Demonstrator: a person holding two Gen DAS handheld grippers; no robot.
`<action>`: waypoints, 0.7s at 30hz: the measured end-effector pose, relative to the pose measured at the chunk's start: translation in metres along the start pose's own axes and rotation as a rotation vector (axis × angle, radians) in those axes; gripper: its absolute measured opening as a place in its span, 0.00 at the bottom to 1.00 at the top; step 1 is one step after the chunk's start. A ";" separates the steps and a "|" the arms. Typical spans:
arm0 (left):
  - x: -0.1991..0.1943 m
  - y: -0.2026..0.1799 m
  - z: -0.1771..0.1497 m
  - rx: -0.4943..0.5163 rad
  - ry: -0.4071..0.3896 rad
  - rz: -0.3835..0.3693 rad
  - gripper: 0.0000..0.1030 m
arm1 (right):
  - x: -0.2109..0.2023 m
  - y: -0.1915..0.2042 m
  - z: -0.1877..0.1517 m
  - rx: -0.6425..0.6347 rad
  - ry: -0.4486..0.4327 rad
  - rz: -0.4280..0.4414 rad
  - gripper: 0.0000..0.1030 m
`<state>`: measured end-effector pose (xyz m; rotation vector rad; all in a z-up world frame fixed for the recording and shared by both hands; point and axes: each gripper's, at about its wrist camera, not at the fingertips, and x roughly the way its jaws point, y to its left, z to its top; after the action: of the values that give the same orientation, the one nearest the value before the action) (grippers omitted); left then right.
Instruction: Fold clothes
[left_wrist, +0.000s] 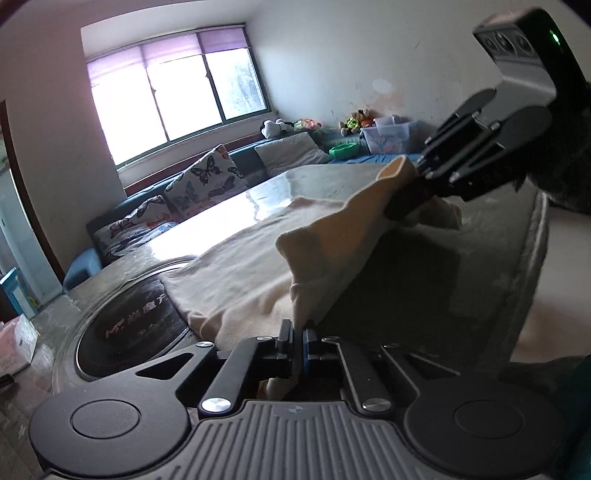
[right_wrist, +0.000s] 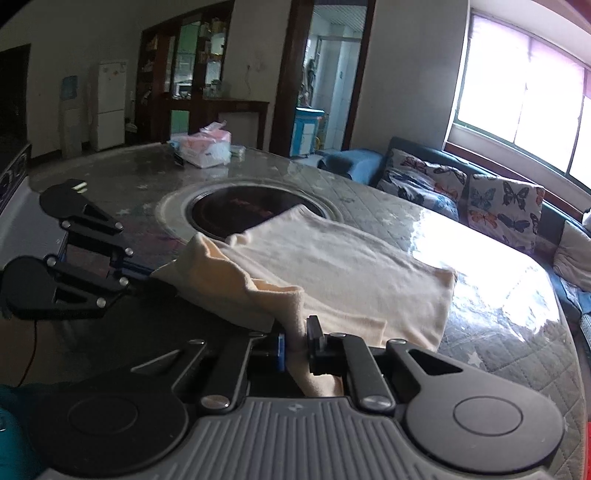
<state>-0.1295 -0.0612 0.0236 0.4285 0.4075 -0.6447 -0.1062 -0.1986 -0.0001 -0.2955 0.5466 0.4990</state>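
Observation:
A cream garment (left_wrist: 251, 258) lies spread on the round glass-topped table (left_wrist: 221, 210), its near edge lifted off the surface between both grippers. In the left wrist view my left gripper (left_wrist: 298, 330) is shut on one near corner of the cloth. My right gripper (left_wrist: 410, 192) comes in from the upper right and pinches the other raised corner. In the right wrist view the right gripper (right_wrist: 297, 338) is shut on a bunched fold of the garment (right_wrist: 332, 258). There the left gripper (right_wrist: 159, 275) holds the cloth's left corner, and the far part lies flat on the table (right_wrist: 480, 295).
A round dark hob (right_wrist: 240, 210) is set in the table's middle, partly under the garment's far corner. A tissue box (right_wrist: 207, 147) stands at the far side. A sofa with butterfly cushions (right_wrist: 498, 206) runs under the window. The table's rim (left_wrist: 535, 240) curves close on the right.

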 end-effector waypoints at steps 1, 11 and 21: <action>-0.006 0.001 0.000 -0.009 -0.001 -0.008 0.05 | -0.005 0.003 0.001 -0.005 -0.005 0.007 0.09; -0.066 0.001 0.009 -0.077 -0.034 -0.068 0.05 | -0.058 0.027 0.011 -0.019 0.004 0.089 0.09; -0.005 0.045 0.051 -0.076 -0.067 -0.003 0.05 | -0.017 -0.021 0.050 0.014 0.025 0.069 0.09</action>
<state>-0.0925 -0.0523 0.0801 0.3330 0.3679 -0.6421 -0.0869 -0.2026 0.0535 -0.2699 0.5860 0.5587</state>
